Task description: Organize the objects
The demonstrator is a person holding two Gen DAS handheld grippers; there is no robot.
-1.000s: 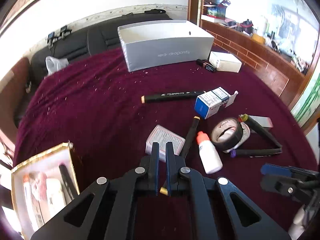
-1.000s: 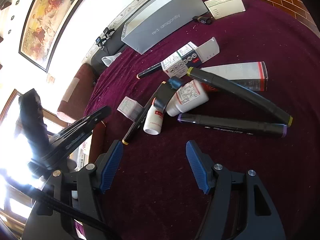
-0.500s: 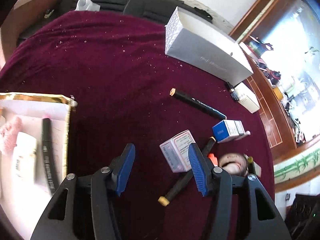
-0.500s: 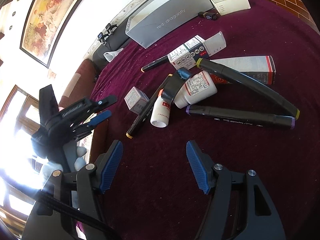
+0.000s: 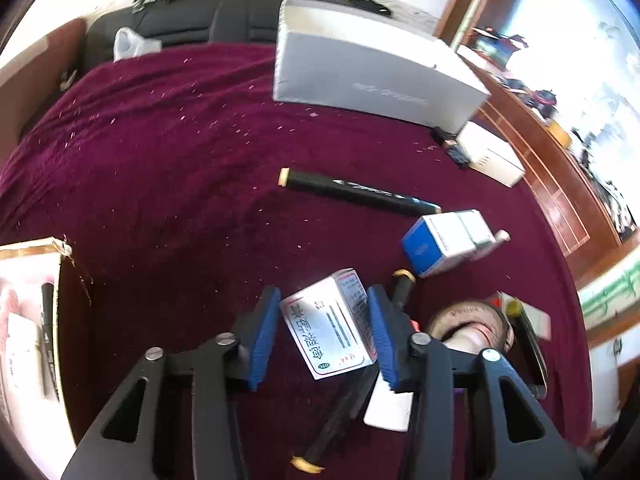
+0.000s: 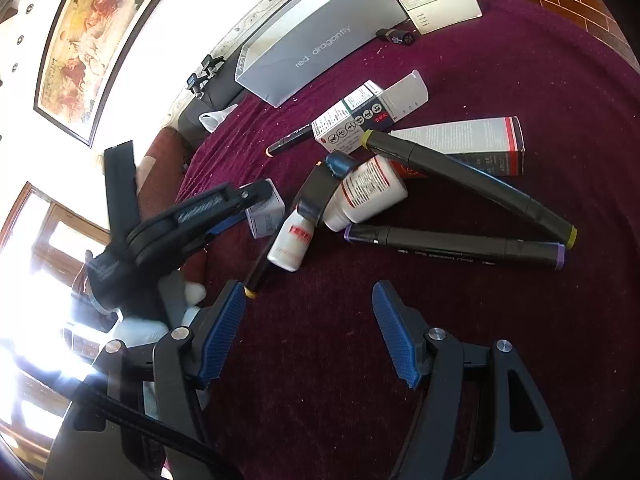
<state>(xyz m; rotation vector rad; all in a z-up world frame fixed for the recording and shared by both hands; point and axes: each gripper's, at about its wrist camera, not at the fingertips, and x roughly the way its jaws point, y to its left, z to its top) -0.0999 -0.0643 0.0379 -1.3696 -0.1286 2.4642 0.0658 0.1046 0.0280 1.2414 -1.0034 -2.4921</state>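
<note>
Left gripper (image 5: 323, 332) has just been closing; its blue pads flank the small white carton (image 5: 328, 330), not visibly pressing. Right gripper (image 6: 308, 332) hangs wide, empty. Around the carton, maroon cloth (image 5: 168, 168) carries four black markers and two white bottles.

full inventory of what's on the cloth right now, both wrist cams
small carton: 1, white with red border, between left gripper's pads
grey box: 1, far edge of the cloth
markers: 4, black, scattered mid-cloth
white bottles: 2, red labels, in the pile
blue-ended carton: 1, beside a marker
red-striped carton: 1, under a marker
white carton: 1, by the grey box
tape roll: 1, over a bottle
gold-edged tray: 1, left
left gripper: closing round the small carton
right gripper: open, empty
</note>
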